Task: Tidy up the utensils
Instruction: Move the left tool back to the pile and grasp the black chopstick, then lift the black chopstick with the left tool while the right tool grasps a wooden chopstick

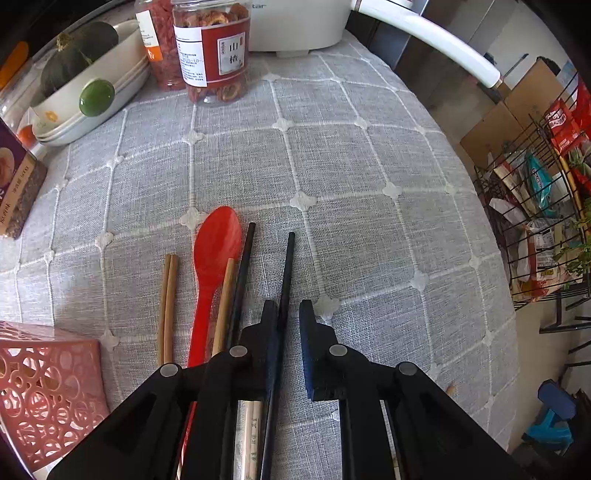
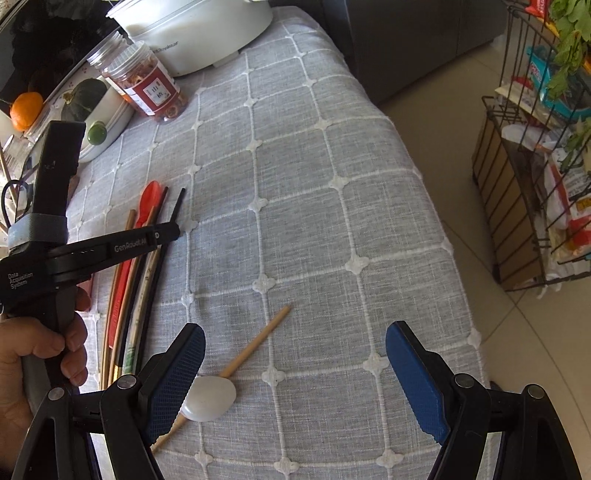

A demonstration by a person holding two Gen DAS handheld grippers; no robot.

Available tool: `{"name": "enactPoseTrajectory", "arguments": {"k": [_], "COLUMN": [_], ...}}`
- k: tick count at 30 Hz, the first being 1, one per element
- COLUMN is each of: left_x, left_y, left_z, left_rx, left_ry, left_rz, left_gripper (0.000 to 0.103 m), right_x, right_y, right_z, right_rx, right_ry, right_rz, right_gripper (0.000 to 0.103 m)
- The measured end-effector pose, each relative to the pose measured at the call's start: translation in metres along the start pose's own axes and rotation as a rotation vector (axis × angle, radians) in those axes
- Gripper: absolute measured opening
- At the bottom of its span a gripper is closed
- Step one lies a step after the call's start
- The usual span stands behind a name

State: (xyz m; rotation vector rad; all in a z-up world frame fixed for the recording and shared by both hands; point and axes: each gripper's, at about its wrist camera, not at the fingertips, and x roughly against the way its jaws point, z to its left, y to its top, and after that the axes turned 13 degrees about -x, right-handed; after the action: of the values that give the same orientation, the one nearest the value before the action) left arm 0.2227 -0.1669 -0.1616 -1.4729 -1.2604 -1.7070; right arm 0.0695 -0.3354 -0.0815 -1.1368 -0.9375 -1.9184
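In the left wrist view a red spoon (image 1: 216,254), several wooden chopsticks (image 1: 168,302) and two black chopsticks lie side by side on the grey checked tablecloth (image 1: 351,166). My left gripper (image 1: 288,314) is a little open, with one black chopstick (image 1: 287,273) lying between its fingers against the left one. In the right wrist view my right gripper (image 2: 295,369) is wide open and empty above a white spoon (image 2: 208,398) that rests on a lone wooden chopstick (image 2: 258,341). The left gripper (image 2: 168,232) shows there over the utensil row (image 2: 136,295).
A pink perforated basket (image 1: 44,391) stands at the near left. Jars (image 1: 212,51), stacked bowls (image 1: 96,92) with a squash and a white cooker (image 1: 295,22) stand at the back. A wire rack (image 2: 535,177) of packets stands right of the table edge.
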Motion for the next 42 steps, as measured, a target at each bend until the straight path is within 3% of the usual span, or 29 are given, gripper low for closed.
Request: {"name": "enactPoseTrajectory", "arguments": {"k": [3,6,14,19,26,32,35,39,42], "left_x": [0.000,0.011,0.084,0.131,0.170,0.183,0.183,0.184,0.184], "left_y": [-0.003,-0.011,-0.058,-0.093,-0.126,-0.142,-0.148,-0.150,-0.152], "left_z": [-0.003,0.000,0.012,0.023,0.027,0.044,0.055,0.066,0.070], "left_rx": [-0.014,-0.011,-0.012,0.017,0.010,0.013,0.030,0.055,0.062], "left_ry": [0.031,0.025,0.019,-0.019,-0.026,-0.056,-0.069,-0.087,-0.087], "left_rz": [-0.002,-0.039,-0.191,-0.285,-0.365,-0.378,-0.376,-0.373,-0.374], "left_gripper": [0.006,0.005,0.005,0.005,0.005,0.005,0.005,0.005,0.006], "right_x": [-0.001,-0.002,-0.012,-0.032,-0.063,-0.075,-0.075,-0.076,-0.077], "right_y": [0.000,0.000,-0.004,-0.012,-0.020,-0.028,-0.031,-0.029,-0.023], "right_z": [-0.001,0.001,0.012,0.020,0.034,0.047,0.055,0.058,0.057], "right_rx": [-0.009,-0.010,0.000,-0.001,0.009,0.044,0.051,0.025,0.000], "right_ry": [0.002,0.005,0.007,0.019,-0.090,-0.179,-0.196,-0.196,-0.196], "right_rz": [0.005,0.012,0.043,0.119,0.149,0.119,0.092,0.066,0.057], "right_gripper": [0.085,0.085,0.085,0.085,0.083,0.062,0.052,0.031,0.024]}}
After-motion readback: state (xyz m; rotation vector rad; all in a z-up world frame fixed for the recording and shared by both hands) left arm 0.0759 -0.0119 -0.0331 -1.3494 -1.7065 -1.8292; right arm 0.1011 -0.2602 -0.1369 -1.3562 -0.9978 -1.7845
